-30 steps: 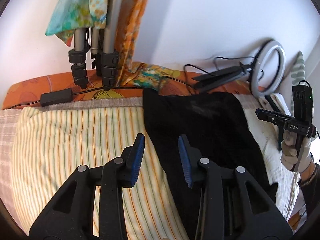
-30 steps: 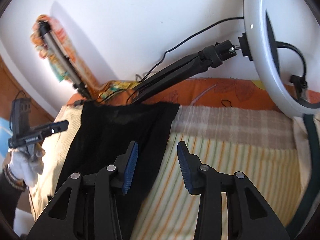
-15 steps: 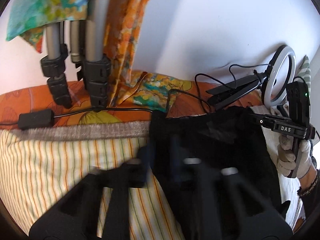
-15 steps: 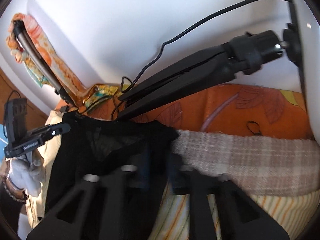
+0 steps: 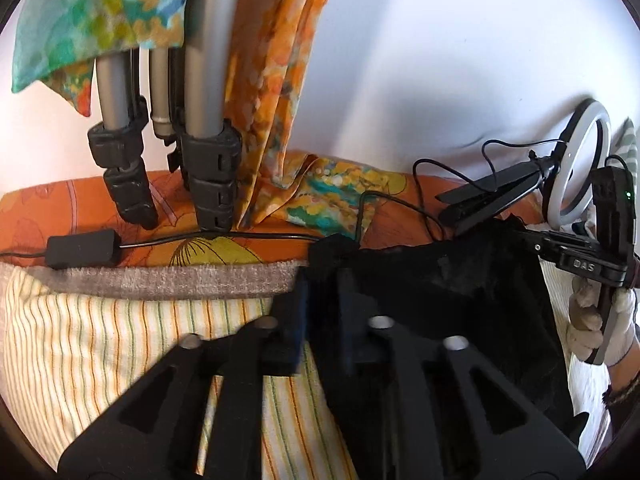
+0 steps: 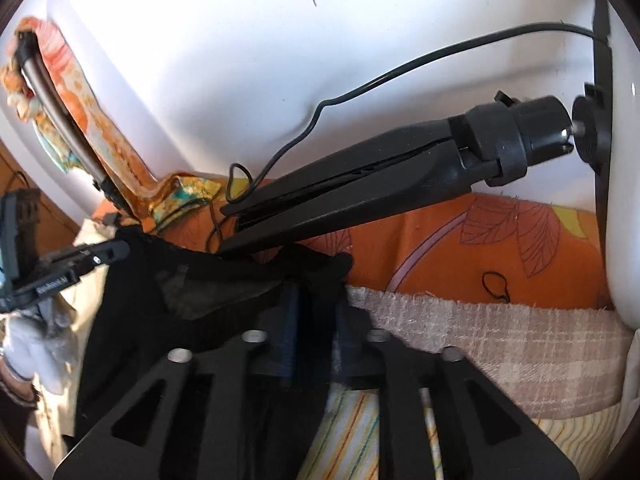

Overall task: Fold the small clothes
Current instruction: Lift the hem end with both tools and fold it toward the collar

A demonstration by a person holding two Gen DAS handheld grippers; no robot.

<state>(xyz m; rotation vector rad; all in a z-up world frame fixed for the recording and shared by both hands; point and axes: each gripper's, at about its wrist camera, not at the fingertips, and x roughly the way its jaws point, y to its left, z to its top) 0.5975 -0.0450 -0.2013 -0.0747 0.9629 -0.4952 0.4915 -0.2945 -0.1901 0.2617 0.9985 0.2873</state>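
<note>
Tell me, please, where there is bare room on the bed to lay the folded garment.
Free: the striped sheet left of the black garment, below the grey towel edge. Crowded: the orange strip behind, with tripod legs, a cable box and the ring light stand.

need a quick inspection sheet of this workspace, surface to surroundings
surface: striped yellow cloth over a bed, with a checked grey-brown band and an orange leaf-print sheet beyond.
job's things: black garment lying flat, its far corners bunched.
clutter: black folded mini tripod with a white ring light; grey tripod legs draped in a colourful floral scarf.
grippers: left gripper and right gripper each pinch a far corner of the garment; jaws have just eased open slightly, fabric between them.
cables: black cable with an inline box; the light's lead.
surroundings: white wall.
</note>
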